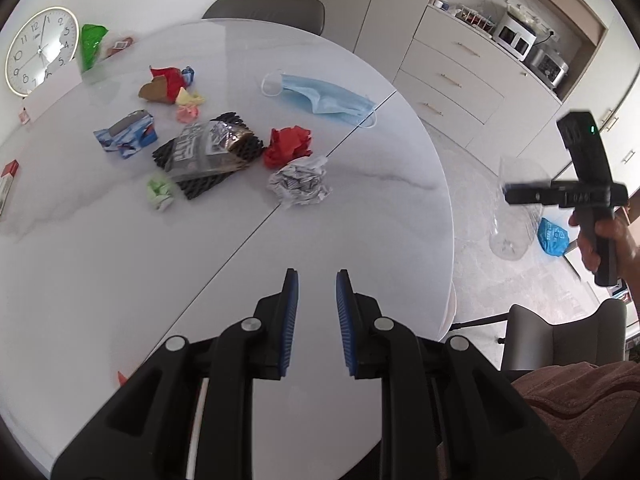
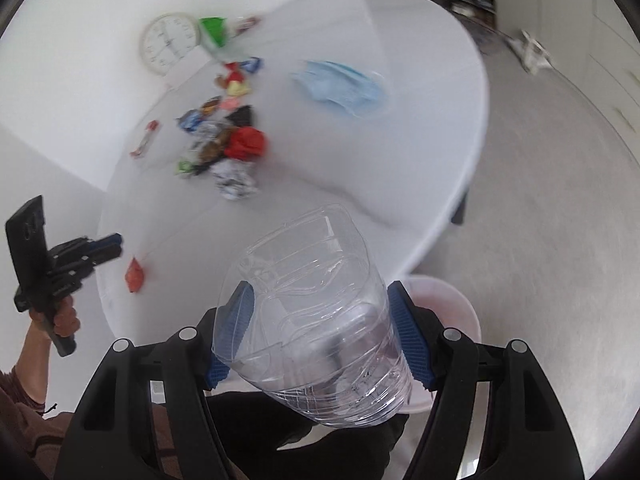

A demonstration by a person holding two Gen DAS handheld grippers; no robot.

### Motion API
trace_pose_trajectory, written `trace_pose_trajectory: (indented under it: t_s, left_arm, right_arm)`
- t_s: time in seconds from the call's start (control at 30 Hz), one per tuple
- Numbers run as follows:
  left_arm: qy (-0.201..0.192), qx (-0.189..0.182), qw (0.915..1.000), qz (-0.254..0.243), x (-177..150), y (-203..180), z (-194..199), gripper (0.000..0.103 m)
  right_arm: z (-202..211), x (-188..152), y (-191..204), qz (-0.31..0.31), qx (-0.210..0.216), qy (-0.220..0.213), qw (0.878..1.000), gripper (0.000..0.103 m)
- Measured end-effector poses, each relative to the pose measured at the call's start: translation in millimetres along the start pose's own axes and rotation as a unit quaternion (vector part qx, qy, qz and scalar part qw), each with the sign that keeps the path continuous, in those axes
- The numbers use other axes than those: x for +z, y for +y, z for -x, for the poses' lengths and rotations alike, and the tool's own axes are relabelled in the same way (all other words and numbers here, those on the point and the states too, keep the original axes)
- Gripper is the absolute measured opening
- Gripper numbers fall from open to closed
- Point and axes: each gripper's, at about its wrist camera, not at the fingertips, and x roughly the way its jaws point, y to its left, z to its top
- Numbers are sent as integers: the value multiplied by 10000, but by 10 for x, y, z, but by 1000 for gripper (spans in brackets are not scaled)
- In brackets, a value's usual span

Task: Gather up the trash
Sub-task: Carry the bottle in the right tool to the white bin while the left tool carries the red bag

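Observation:
My right gripper (image 2: 320,320) is shut on a clear plastic container (image 2: 316,320) and holds it in the air past the table's near edge; it also shows in the left wrist view (image 1: 516,208). My left gripper (image 1: 317,292) is open and empty above the white round table (image 1: 120,280). Trash lies in a cluster on the table: a red paper ball (image 1: 288,146), a crumpled newspaper ball (image 1: 300,182), a black snack wrapper (image 1: 208,152), a blue wrapper (image 1: 126,134), a green scrap (image 1: 160,192) and a blue face mask (image 1: 324,98).
A wall clock (image 1: 40,50) and a green bag (image 1: 92,46) stand at the table's far side. A small orange scrap (image 2: 134,274) lies near the table's edge. A pinkish bin (image 2: 448,308) sits on the floor below the container. Chairs (image 1: 560,336) and cabinets (image 1: 460,80) surround the table.

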Motion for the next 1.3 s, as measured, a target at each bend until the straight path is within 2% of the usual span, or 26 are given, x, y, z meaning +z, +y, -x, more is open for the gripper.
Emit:
trace_pose_trajectory:
  t_s: [0.1, 0.23, 0.43, 0.47, 0.5, 0.57, 0.63, 0.67, 0.7, 0.8, 0.87, 0.97, 1.03, 1.07, 1.1, 1.23, 1.3]
  left_arm:
    - [81, 126, 9999, -16, 69, -98, 12, 20]
    - [194, 404, 9990, 78, 63, -90, 87, 20]
    - [526, 1190, 9894, 640, -214, 345, 246, 20]
    - [599, 1289, 9874, 692, -268, 421, 240, 24]
    - [713, 1443, 9842, 738, -335, 507, 223, 33]
    - [840, 1713, 9787, 754, -439, 617, 200, 44]
    - [925, 1892, 9738, 851, -537, 745, 174, 56]
    - [928, 1966, 9716, 936, -579, 803, 164, 67]
    - [932, 2077, 9682, 1038, -632, 876, 135, 73]
    - [1082, 2144, 9643, 1112, -764, 1011, -23, 79]
    - [1330, 2211, 9603, 1059, -865, 1126, -211, 79]
    - [1466, 2163, 9598, 1027, -960, 1251, -360, 79]
    - [1503, 2081, 9616, 974, -1001, 1307, -408, 65]
    - [1528, 1967, 9635, 983, -1014, 1333, -424, 52]
    - [1450, 1873, 9660, 1036, -1015, 1357, -401, 47]
    - [1409, 1882, 9675, 933, -1025, 1334, -399, 41]
    - [1408, 1752, 9699, 937, -982, 1265, -411, 38]
  right_arm:
    - [-78, -234, -379, -222, -191, 267, 9992, 69]
    - [-596, -516, -678, -463, -264, 772, 9956, 69]
    - [-1372, -801, -743, -571, -216, 1353, 9889, 69]
    - [-1454, -821, -721, -556, -229, 1400, 9883, 69]
    - [-1520, -849, -707, -553, -227, 1439, 9878, 69]
    - [-1593, -878, -672, -561, -242, 1477, 9871, 69]
    - [-1576, -883, -639, -550, -256, 1433, 9878, 69]
    - [-1536, -915, -672, -553, -243, 1393, 9884, 69]
    - [-1513, -929, -697, -556, -230, 1371, 9887, 69]
    - [-1464, -919, -686, -543, -273, 1345, 9891, 69]
    - [-1456, -902, -674, -546, -281, 1336, 9891, 69]
    - [-1436, -896, -637, -536, -306, 1325, 9893, 69]
    - [-1432, -910, -622, -543, -311, 1304, 9895, 69]
    - [-1428, -907, -609, -551, -309, 1293, 9896, 69]
    - [-1447, -911, -604, -559, -308, 1280, 9897, 69]
    - [-1413, -927, -616, -607, -317, 1247, 9898, 69]
    - [-1393, -936, -637, -649, -340, 1228, 9897, 69]
